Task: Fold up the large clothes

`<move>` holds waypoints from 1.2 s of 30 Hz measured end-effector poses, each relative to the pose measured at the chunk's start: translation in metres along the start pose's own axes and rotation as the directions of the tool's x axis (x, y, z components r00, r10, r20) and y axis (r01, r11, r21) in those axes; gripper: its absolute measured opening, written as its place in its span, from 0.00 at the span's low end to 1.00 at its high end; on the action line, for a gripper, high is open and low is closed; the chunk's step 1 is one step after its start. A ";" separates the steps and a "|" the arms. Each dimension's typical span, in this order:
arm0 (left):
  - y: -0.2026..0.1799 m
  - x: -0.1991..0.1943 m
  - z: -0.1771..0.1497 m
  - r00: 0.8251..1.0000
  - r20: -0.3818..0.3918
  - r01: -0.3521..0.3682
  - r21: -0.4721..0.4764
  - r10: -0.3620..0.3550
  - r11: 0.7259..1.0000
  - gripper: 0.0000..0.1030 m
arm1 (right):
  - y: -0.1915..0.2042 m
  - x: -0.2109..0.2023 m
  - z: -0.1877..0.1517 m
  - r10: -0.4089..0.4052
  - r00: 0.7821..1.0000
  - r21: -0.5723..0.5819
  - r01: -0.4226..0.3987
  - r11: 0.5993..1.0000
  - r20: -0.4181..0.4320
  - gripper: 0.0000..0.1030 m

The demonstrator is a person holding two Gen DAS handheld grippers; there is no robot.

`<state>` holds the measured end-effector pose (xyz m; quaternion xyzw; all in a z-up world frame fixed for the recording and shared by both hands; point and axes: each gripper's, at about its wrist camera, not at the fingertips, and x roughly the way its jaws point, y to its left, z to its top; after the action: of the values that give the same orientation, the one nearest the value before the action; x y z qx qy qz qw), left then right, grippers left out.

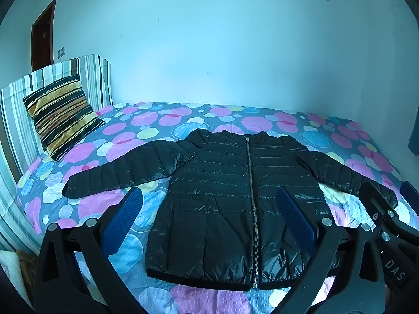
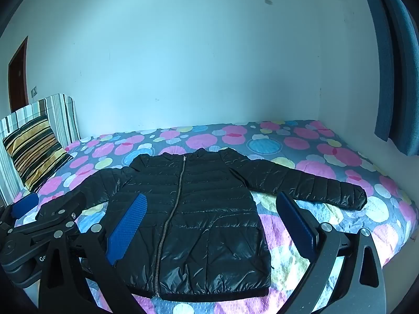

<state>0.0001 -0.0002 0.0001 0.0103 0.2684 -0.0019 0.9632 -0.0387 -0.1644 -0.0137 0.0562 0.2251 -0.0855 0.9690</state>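
A black quilted puffer jacket (image 1: 230, 198) lies flat, front up and zipped, on the bed, both sleeves spread outward; it also shows in the right wrist view (image 2: 188, 222). My left gripper (image 1: 209, 214) is open and empty, held above the jacket's lower half. My right gripper (image 2: 209, 217) is open and empty, above the jacket's right side and hem. The right gripper's body shows at the right edge of the left wrist view (image 1: 385, 217), over the sleeve's cuff. The left gripper's body shows at the left of the right wrist view (image 2: 47, 225).
The bed has a dotted pink and blue cover (image 1: 146, 136). A striped cushion (image 1: 61, 115) leans on the striped headboard (image 1: 89, 78) at the left. A pale wall runs behind the bed. A blue curtain (image 2: 392, 78) hangs at the right. A door (image 1: 43, 34) stands far left.
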 end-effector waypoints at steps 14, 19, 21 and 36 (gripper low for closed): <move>0.000 0.000 0.000 1.000 -0.001 0.001 -0.002 -0.001 1.000 0.98 | 0.000 0.000 0.000 0.000 1.000 0.001 0.000 1.000 -0.001 0.95; 0.000 0.001 0.000 1.000 -0.003 0.002 -0.003 -0.002 1.000 0.98 | 0.000 0.001 0.000 0.000 1.000 0.001 0.000 1.000 -0.002 0.95; 0.001 0.001 -0.001 1.000 -0.004 0.002 -0.003 -0.002 1.000 0.98 | 0.001 0.001 0.000 0.000 1.000 0.001 0.000 1.000 -0.003 0.95; 0.001 0.003 -0.005 1.000 -0.006 0.003 -0.003 -0.003 1.000 0.98 | 0.002 0.003 0.000 0.000 1.000 0.002 0.000 1.000 -0.005 0.95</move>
<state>0.0000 0.0011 -0.0051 0.0083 0.2713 -0.0027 0.9625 -0.0363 -0.1631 -0.0151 0.0572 0.2276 -0.0856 0.9683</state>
